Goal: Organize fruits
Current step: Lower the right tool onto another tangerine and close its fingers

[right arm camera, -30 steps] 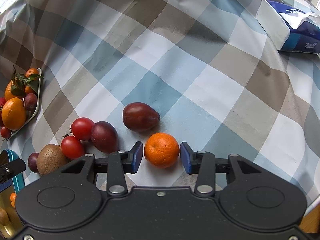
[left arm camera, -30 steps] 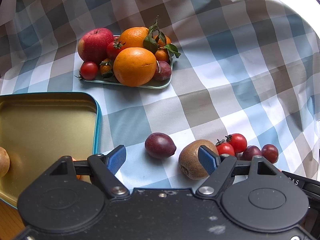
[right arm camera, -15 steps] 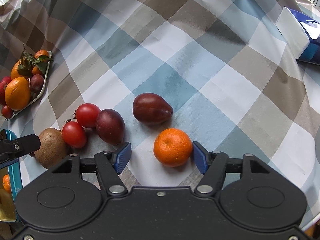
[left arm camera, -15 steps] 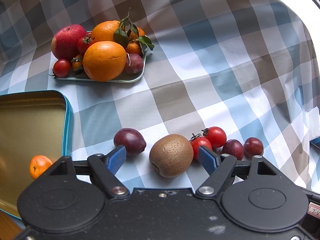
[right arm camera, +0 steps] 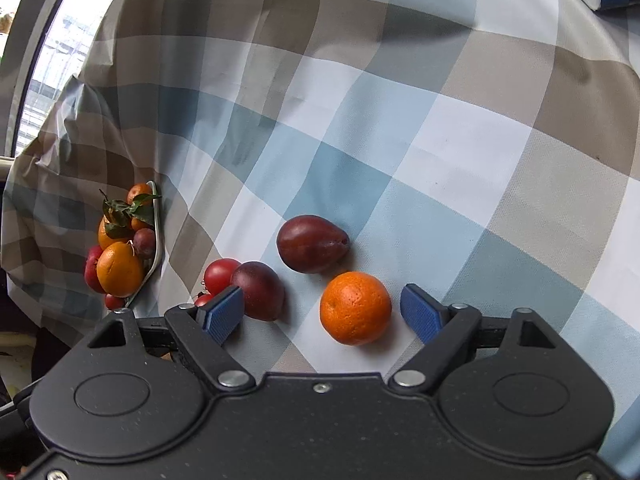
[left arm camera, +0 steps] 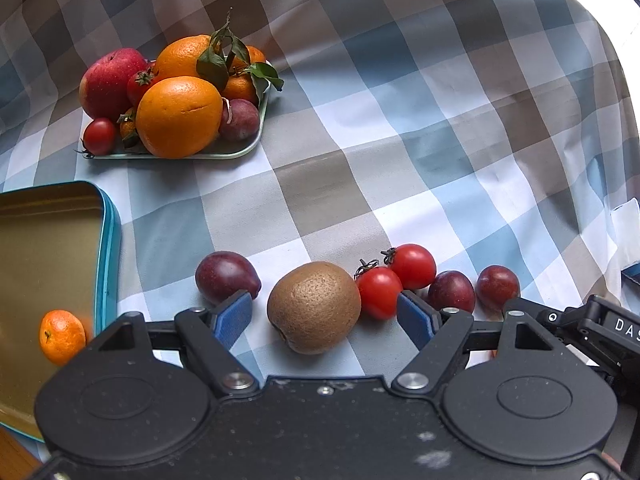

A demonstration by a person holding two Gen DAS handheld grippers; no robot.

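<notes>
With the right tongs (right arm camera: pixel 322 308) opening around the mandarin (right arm camera: pixel 355 308) lying between their pads and the left tongs (left arm camera: pixel 324 316) spread wide about the kiwi (left arm camera: pixel 314 307), center each fruit before squeezing gently, avoiding the 2 tomatoes (left arm camera: pixel 378 292) touching the kiwi.

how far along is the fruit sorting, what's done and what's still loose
Done: one mandarin lies in the gold tin. In hand: nothing gripped; the left gripper straddles the kiwi, and the right gripper's jaws are opening around a loose mandarin. Left: the kiwi, plums and cherry tomatoes on the cloth.
</notes>
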